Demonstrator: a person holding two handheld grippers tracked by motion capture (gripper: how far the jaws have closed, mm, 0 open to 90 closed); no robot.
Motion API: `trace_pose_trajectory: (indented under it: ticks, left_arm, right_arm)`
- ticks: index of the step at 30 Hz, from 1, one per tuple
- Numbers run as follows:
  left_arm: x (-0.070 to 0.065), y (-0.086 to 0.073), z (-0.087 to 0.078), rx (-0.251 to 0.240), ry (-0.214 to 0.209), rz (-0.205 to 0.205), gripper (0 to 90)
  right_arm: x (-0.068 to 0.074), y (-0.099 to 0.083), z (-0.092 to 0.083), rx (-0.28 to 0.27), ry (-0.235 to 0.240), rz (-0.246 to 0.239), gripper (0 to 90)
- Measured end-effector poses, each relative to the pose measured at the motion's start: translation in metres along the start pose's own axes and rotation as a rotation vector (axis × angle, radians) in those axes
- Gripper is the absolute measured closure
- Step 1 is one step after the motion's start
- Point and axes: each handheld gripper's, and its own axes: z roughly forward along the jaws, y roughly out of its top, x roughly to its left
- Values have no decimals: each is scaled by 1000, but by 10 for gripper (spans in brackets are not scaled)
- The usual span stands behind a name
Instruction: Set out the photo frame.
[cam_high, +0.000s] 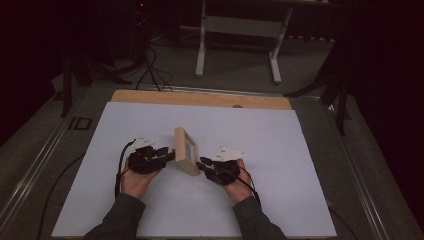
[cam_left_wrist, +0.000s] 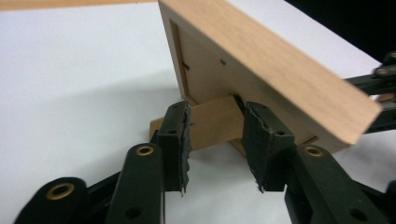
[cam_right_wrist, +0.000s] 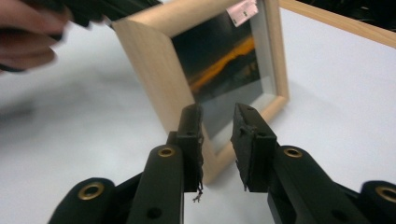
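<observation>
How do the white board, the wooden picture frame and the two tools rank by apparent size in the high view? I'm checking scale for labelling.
1. White board, by far the largest.
2. Wooden picture frame.
3. Left tool and right tool: they look alike in size, so no ranking between them; each with its hand looks close to the frame.

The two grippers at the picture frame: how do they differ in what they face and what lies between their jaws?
The left gripper faces the picture frame's back, its jaws around the wooden stand. The right gripper faces the glass front, jaws astride the bottom edge. Both stand open and grip nothing.
</observation>
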Motion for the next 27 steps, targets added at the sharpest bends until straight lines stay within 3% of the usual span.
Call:
trace_pose_trajectory:
  ticks: [7, 17, 27]
  left_arm:
    - [-1, 6, -13, -28, 27, -4, 529]
    - [-10, 13, -20, -54, 13, 6, 488]
    - [-21, 19, -24, -68, 6, 5, 332]
  right_arm:
    - [-3, 0, -4, 3, -33, 1, 670]
    - [-8, 0, -7, 1, -59, 11, 615]
    - [-10, 0, -10, -2, -70, 15, 590]
